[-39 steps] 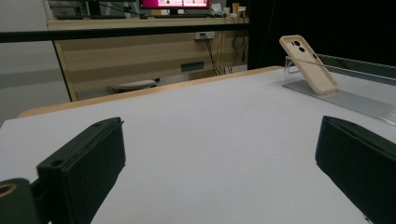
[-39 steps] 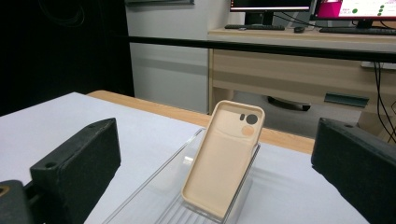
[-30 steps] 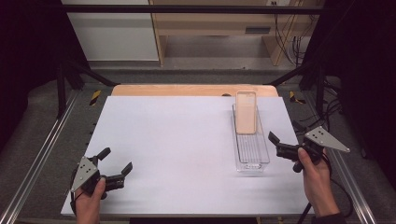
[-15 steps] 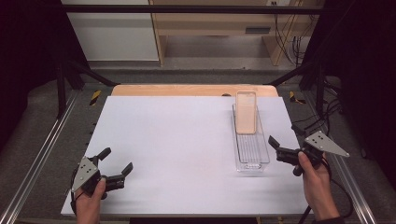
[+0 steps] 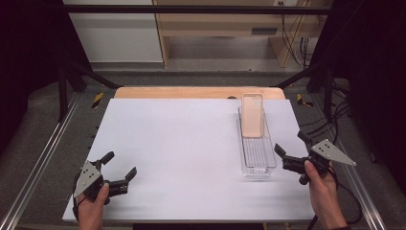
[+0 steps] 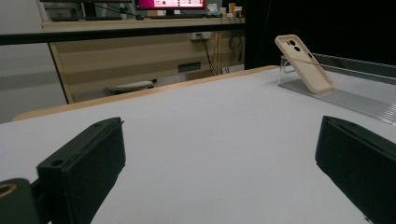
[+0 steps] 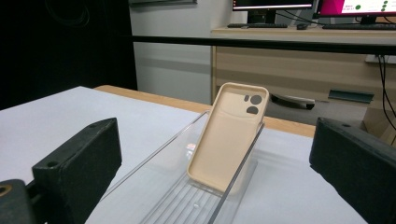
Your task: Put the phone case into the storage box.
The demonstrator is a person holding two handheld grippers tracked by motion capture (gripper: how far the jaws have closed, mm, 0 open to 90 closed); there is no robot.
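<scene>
Phone case (image 5: 252,115), beige and empty, leans tilted against the far end wall of a clear plastic tray (image 5: 258,168) on the right side of the white table (image 5: 182,143), its lower edge resting on the tray's ribbed floor. It looks light and somewhat flexible, probably a soft matte shell, so it would likely flex if squeezed across its open face; a hold on the long side edges or the top rim seems safest. The right gripper (image 5: 287,149) hovers just beside the tray's near end, jaws wide apart and holding nothing. The left gripper (image 5: 118,168) sits well apart at the table's near left, jaws also spread wide and empty.
</scene>
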